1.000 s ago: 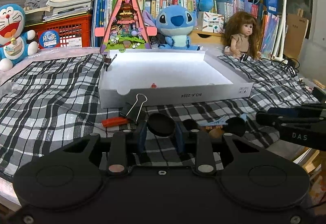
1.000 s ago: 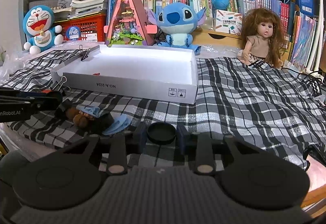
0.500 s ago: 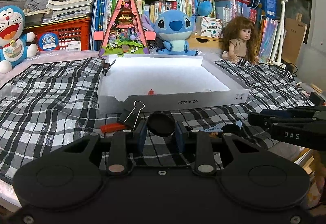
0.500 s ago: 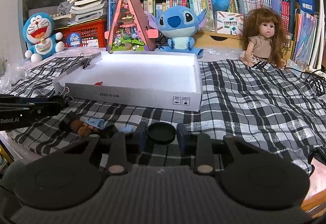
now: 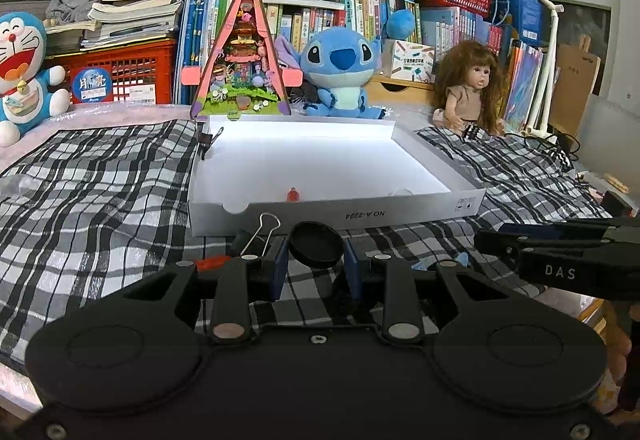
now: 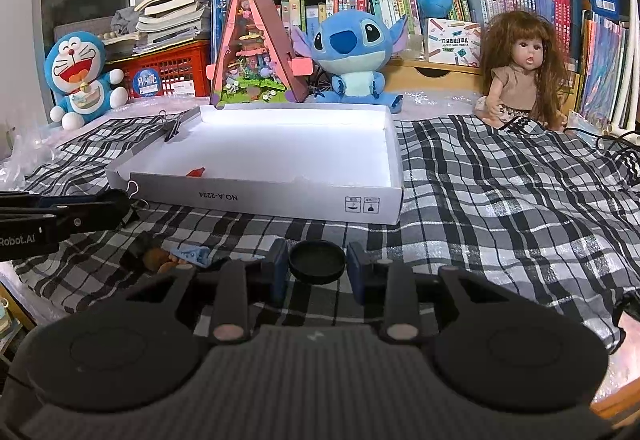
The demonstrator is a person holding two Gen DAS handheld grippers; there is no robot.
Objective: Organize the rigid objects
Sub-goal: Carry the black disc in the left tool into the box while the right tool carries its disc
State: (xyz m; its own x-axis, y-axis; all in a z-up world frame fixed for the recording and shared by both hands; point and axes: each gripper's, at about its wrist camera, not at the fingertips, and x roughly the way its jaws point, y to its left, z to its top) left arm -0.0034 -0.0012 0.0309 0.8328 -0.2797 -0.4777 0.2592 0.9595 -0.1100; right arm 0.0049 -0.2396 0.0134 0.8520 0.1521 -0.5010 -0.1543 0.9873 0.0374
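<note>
Two grippers, each loaded, side by side at the near edge of the checked cloth.

Left: the left gripper is closed to a narrow gap on a black disc. The blue pads meet its rim on both sides and it sits slightly tilted. The gripper hangs just short of the white box, aimed at its near wall, probably so the disc can be carried over the wall and dropped in.

On the cloth just left of that gripper lie a loose binder clip and a small red piece. Neither is touched, and I judge both are waiting to be sorted.

Centre: the box is an open, shallow tray. It contains one small red item close behind the near wall. A second binder clip sits on the far-left rim (whether clamped or just resting, cannot tell). The rest of the floor is bare white, so sorting looks barely begun.

Between the grippers on the cloth is a blue scrap with something brown beside it, partly hidden and not identified.

Right: the right gripper holds a second black disc, lying flat between narrow jaws, near the box's right end. Holding one disc per hand likely saves a trip.
</note>
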